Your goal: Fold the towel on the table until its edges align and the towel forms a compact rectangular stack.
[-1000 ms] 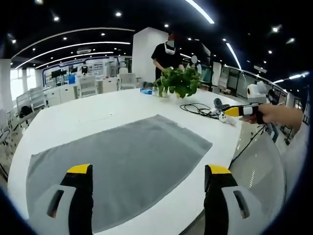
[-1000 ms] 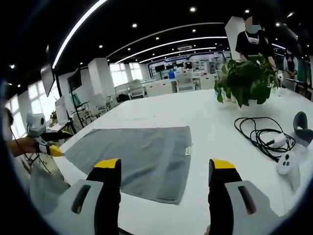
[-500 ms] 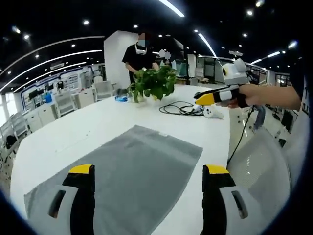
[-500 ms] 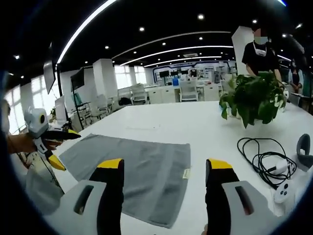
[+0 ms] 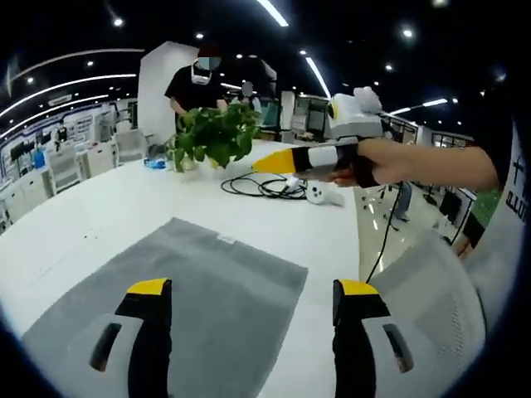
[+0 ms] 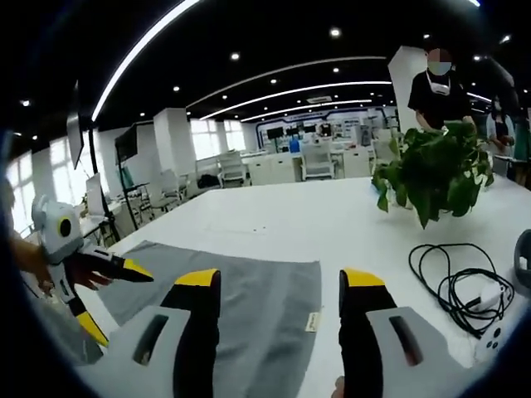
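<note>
A grey towel (image 5: 199, 282) lies flat and unfolded on the white table (image 5: 99, 207), with a small label at one edge. My left gripper (image 5: 249, 290) hovers open above the towel's near part, nothing between its yellow-tipped jaws. In the left gripper view the right gripper (image 5: 282, 160) comes in from the right, held in a hand, above the table past the towel's corner. My right gripper (image 6: 278, 282) is open over the towel (image 6: 249, 307) near its labelled edge. In the right gripper view the left gripper (image 6: 108, 278) shows at the left, jaws apart.
A potted green plant (image 6: 431, 170) stands on the table, with a person in black (image 6: 436, 83) behind it. A coiled black cable (image 6: 452, 278) and a white controller (image 5: 323, 192) lie to the right of the towel. Desks and chairs fill the room beyond.
Both views have shifted as the hands moved. The right gripper looms larger and nearer the middle of the left gripper view. The towel lies as before.
</note>
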Demonstrator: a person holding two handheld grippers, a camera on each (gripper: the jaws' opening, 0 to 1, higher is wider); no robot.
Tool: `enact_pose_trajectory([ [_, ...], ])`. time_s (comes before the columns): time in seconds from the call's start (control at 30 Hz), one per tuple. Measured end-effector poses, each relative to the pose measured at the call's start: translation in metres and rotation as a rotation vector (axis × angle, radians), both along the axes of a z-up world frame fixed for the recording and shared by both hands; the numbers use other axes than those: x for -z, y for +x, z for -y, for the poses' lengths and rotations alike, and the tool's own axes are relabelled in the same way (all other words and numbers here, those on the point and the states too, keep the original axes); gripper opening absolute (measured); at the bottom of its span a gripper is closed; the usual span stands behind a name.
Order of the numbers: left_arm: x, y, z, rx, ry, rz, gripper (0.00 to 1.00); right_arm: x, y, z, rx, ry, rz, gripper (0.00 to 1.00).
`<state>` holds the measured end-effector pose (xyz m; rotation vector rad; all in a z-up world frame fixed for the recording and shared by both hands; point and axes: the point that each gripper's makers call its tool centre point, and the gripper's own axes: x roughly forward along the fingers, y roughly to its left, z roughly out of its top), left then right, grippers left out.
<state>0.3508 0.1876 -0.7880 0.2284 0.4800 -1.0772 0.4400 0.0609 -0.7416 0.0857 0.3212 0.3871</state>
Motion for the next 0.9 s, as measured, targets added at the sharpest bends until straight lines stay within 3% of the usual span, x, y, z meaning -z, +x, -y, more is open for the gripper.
enact_pose_trajectory([
  [0.13, 0.013, 0.0, 0.018, 0.025, 0.04, 0.008, 0.75, 0.01, 0.016, -0.002, -0.008, -0.01, -0.025, 0.55],
  [0.2, 0.021, -0.008, 0.029, 0.119, 0.069, -0.005, 0.75, 0.015, 0.02, -0.003, -0.009, -0.01, -0.034, 0.54],
  [0.3, 0.032, -0.009, 0.039, 0.171, 0.108, 0.001, 0.73, 0.022, 0.024, -0.004, -0.007, -0.008, -0.047, 0.53],
  [0.43, 0.042, -0.002, 0.057, 0.169, 0.115, -0.003, 0.68, 0.039, 0.031, -0.002, -0.007, -0.009, -0.083, 0.52],
  [0.77, 0.073, -0.017, 0.097, 0.305, 0.15, -0.021, 0.57, 0.064, 0.065, -0.001, -0.018, -0.018, -0.121, 0.49],
  [0.9, 0.088, -0.024, 0.11, 0.314, 0.145, -0.064, 0.46, 0.071, 0.079, -0.003, -0.021, -0.016, -0.124, 0.48],
])
